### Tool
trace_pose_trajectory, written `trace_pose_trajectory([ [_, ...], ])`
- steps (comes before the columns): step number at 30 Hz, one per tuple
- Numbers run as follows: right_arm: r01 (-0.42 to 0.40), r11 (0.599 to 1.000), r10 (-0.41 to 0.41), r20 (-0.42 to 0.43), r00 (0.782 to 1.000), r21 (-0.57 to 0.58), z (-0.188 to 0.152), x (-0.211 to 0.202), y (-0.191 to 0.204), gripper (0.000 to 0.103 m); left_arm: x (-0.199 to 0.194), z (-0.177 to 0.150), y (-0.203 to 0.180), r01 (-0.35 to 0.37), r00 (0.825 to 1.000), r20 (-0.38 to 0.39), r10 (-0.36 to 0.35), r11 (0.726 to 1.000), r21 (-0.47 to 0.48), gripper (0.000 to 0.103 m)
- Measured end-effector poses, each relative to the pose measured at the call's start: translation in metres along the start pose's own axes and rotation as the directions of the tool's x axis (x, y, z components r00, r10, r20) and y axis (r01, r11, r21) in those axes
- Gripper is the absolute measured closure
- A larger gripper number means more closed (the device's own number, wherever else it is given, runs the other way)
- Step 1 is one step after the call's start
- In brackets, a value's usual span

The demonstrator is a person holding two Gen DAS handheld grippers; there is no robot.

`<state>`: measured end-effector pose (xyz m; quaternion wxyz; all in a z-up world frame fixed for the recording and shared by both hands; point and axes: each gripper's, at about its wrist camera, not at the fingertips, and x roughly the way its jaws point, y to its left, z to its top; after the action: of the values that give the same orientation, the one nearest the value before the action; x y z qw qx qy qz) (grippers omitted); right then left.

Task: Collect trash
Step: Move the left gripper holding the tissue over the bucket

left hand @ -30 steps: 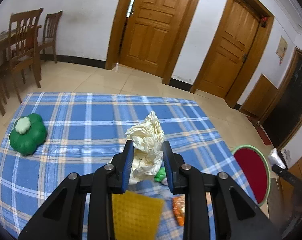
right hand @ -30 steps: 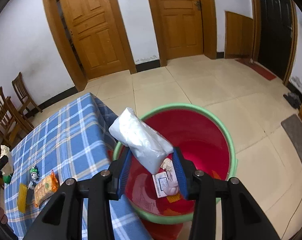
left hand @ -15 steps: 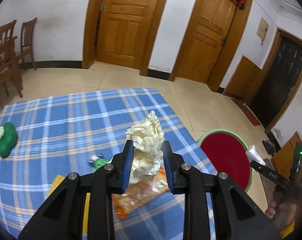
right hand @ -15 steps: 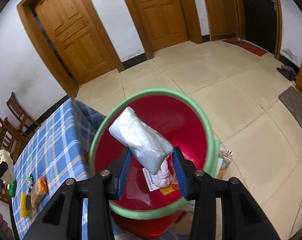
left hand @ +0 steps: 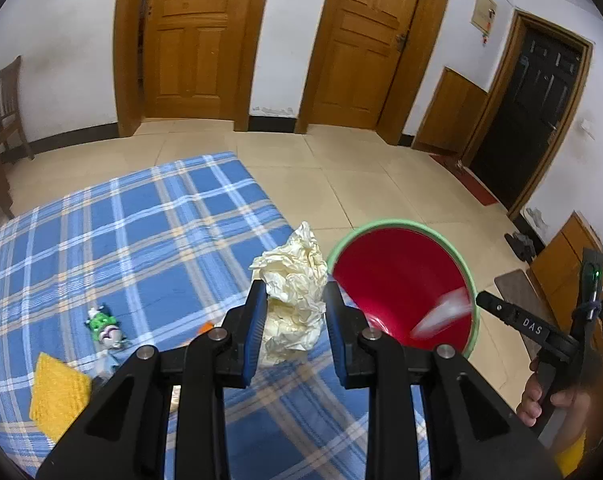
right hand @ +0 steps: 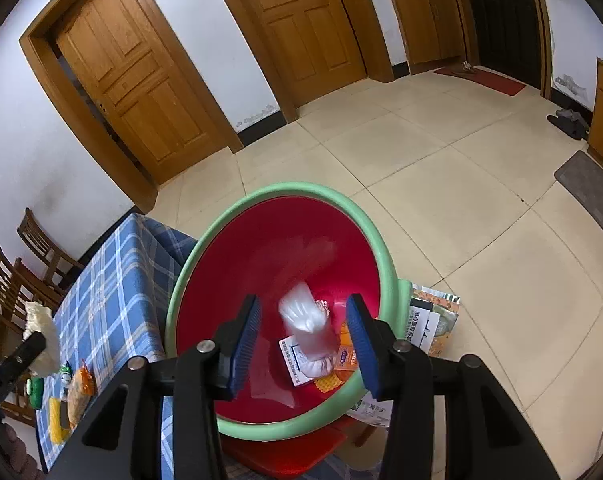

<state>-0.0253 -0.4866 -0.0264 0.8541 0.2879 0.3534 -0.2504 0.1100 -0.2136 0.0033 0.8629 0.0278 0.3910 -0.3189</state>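
Beside checked tablecloth [left hand: 149, 240], red bin [right hand: 285, 240] now receiving white bag [right hand: 305, 316], dropped from right gripper [right hand: 303, 340] spreading its fingers; left gripper [left hand: 295, 320] nearby, pinching crumpled paper [left hand: 295, 284], next to bin.

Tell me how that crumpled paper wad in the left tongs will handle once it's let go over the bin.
The paper wad looks light and springy: its creases hold loose folds. It probably squashes easily between the left tongs. It may drift rather than drop straight into the red bin.
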Motion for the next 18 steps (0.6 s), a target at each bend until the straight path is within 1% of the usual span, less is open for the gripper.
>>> trace_pose_trajectory([
  [4, -0.013, 1.0, 0.013, 0.007, 1.0, 0.017, 0.002, -0.007, -0.004, 0.049, 0.006, 0.0, -0.009, 0.014, 1.0, -0.014, -0.014, 1.0, 0.024, 0.074],
  [6, -0.018, 1.0, 0.017, 0.011, 1.0, 0.022, 0.003, -0.012, -0.006, 0.045, 0.01, -0.001, -0.015, 0.02, 1.0, -0.022, -0.019, 0.999, 0.04, 0.074],
  [10, -0.026, 1.0, 0.025, 0.025, 0.999, 0.014, 0.007, -0.024, -0.005, 0.042, 0.022, -0.005, -0.031, 0.038, 0.998, -0.051, -0.034, 0.996, 0.082, 0.074],
  [14, -0.026, 1.0, 0.025, 0.059, 0.998, 0.01, 0.01, -0.037, -0.004, 0.038, 0.035, -0.008, -0.045, 0.063, 0.995, -0.087, -0.054, 0.993, 0.102, 0.074],
  [18, -0.023, 1.0, 0.022, 0.085, 0.996, 0.017, 0.014, -0.045, -0.008, 0.036, 0.049, -0.008, -0.059, 0.077, 0.992, -0.113, -0.063, 0.989, 0.127, 0.074],
])
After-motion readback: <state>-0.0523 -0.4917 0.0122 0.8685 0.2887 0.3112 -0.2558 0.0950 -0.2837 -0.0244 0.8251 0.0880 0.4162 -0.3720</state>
